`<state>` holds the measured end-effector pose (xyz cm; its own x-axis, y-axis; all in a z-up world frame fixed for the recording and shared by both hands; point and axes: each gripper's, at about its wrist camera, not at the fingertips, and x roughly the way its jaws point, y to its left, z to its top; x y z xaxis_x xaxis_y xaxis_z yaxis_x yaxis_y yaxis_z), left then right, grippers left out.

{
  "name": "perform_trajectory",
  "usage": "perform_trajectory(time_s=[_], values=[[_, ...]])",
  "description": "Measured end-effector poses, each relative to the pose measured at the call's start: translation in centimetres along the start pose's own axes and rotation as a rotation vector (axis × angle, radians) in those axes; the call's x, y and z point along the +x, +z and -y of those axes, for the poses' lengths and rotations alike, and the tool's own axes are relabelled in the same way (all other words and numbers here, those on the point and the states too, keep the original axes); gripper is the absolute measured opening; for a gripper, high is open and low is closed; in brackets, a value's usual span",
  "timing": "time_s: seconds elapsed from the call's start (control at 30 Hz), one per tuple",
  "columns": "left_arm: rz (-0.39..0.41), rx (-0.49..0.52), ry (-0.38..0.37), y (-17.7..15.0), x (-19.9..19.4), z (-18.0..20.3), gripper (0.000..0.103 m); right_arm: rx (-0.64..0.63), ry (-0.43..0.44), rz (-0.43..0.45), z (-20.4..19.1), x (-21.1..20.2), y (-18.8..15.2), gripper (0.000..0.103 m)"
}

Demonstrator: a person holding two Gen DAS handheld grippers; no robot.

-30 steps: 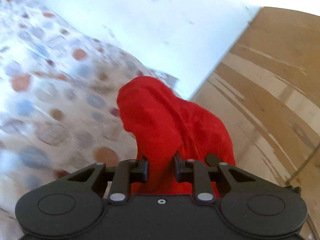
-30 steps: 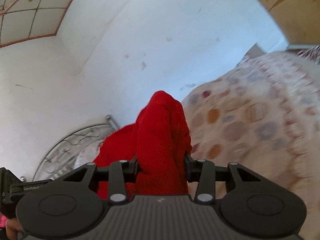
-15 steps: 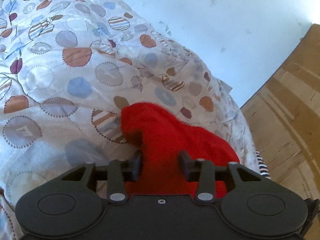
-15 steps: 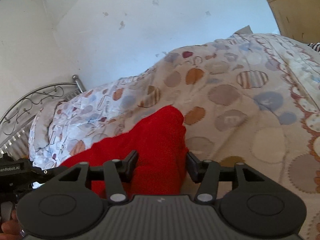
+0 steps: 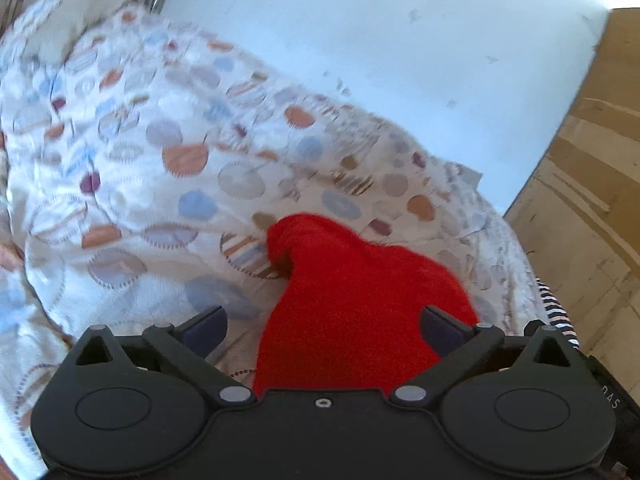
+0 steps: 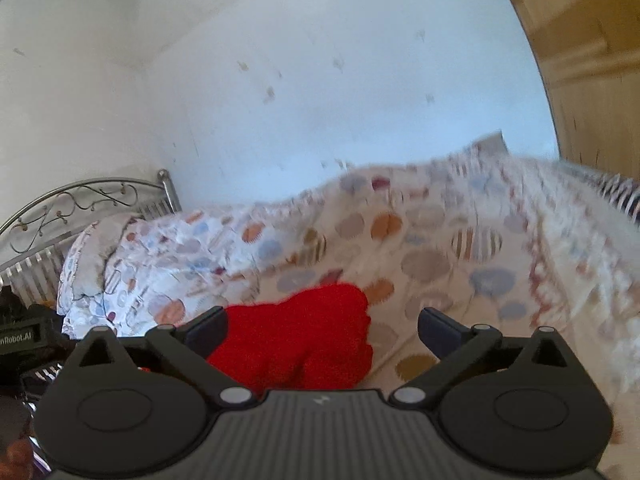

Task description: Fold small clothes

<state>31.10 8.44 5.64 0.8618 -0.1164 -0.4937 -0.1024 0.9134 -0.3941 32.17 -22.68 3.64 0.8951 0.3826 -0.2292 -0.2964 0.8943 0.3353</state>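
A small red fleece garment (image 5: 352,300) lies bunched on the dotted quilt (image 5: 160,200). My left gripper (image 5: 324,326) hovers just over its near end. The jaws are opening wide, and the cloth lies loose between them, nearer the right finger (image 5: 444,328), with no pad pressing it. In the right wrist view the same red garment (image 6: 304,340) lies between the jaws of my right gripper (image 6: 322,330). These jaws are opening too. The cloth lies beside the left finger (image 6: 208,326) and well apart from the right one. The garment's near part is hidden under both gripper bodies.
The quilt (image 6: 440,248) covers a bed with a metal headboard (image 6: 80,200) at its far end. A white wall (image 5: 400,40) runs behind the bed and a wooden wardrobe (image 5: 592,200) stands to the right. A striped cloth (image 5: 556,312) hangs at the bed's right edge.
Both grippers held the red garment up in shut jaws, came down toward the quilt, and have spread wide. The garment has been let go and now lies on the bed.
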Motion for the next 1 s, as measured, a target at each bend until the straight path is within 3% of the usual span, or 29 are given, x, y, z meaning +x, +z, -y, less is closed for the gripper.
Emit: perform_trajectory(time_s=[0.37,0.7,1.0], values=[[0.169,0.152,0.008,-2.5,-10.6,4.1,0.102,-0.090,-0.020,0.170,-2.6,-11.6,0.6,0.103],[0.236,0.236,0.081,-8.1,-17.3,5.0,0.102,-0.137,-0.071,0.271,-4.1,-19.6,-3.2,0.103],[0.266,0.248,0.101,-13.0,-21.3,3.3,0.102,-0.158,-0.150,0.294,-5.3,-24.6,-8.1,0.103]])
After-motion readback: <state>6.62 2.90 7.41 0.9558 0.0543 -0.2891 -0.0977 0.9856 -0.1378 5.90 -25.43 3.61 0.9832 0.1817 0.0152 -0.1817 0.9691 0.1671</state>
